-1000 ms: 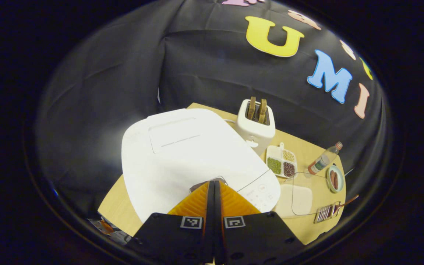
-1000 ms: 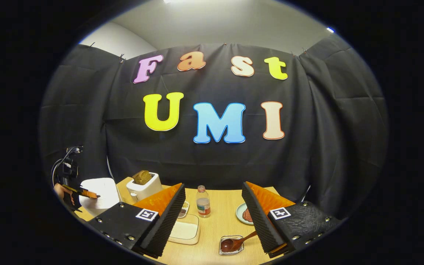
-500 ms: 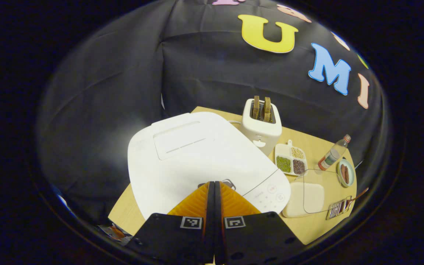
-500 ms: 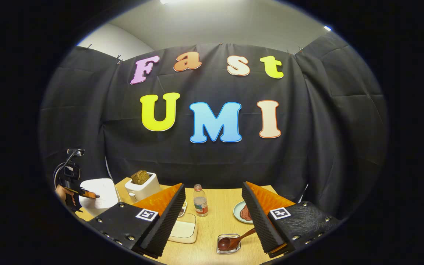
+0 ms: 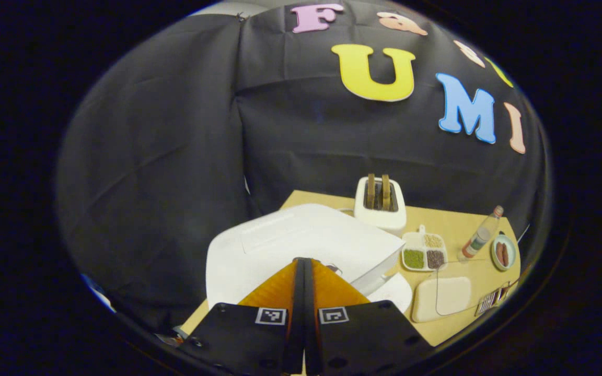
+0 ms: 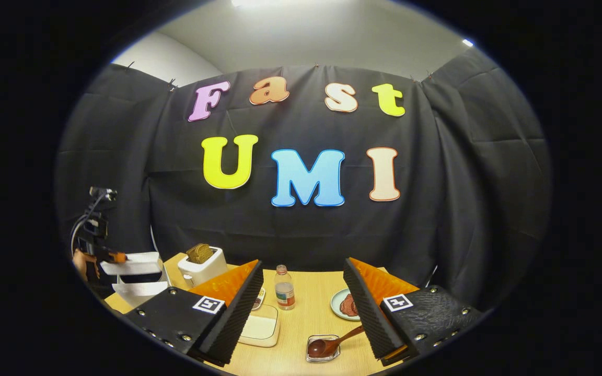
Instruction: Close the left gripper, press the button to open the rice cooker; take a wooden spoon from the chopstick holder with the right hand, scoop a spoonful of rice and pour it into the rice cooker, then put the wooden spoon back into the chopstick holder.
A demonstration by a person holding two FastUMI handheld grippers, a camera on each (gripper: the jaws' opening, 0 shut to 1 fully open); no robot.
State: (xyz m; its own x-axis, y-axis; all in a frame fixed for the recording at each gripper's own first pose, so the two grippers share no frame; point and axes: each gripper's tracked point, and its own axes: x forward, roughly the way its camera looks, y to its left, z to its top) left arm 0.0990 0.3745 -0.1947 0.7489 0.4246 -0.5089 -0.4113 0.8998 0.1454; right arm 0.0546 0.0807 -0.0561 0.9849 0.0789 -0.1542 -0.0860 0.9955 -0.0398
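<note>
In the left gripper view the left gripper (image 5: 303, 269) has its two fingers clenched flat against each other with nothing between them, their tips at the front edge of the white rice cooker (image 5: 280, 250). The cooker's lid (image 5: 301, 237) is raised, a gap showing between it and the body at the front right corner; in the right gripper view the lid (image 6: 128, 263) stands apart above the body at the table's left end, with the left gripper (image 6: 115, 257) at the lid's edge.

In the right gripper view the right gripper (image 6: 301, 292) hangs released, fingers spread wide and empty, above the wooden table (image 6: 301, 313). Nearest, between the fingers, a small clear chopstick holder (image 6: 323, 349) holds one dark wooden spoon (image 6: 332, 344), bowl down in it, handle leaning up to the right. To the left sits a cream rectangular box (image 6: 260, 326) with a clear lid; what it holds cannot be told.

Farther back stand one plastic bottle (image 6: 284, 288) and one pale green plate (image 6: 345, 304) with brown food on it. In the left gripper view a white divided dish (image 5: 425, 253) carries three fillings: green, dark and pale grains. Behind it one white toaster (image 5: 379, 206) holds two slices of toast (image 5: 378, 190).
</note>
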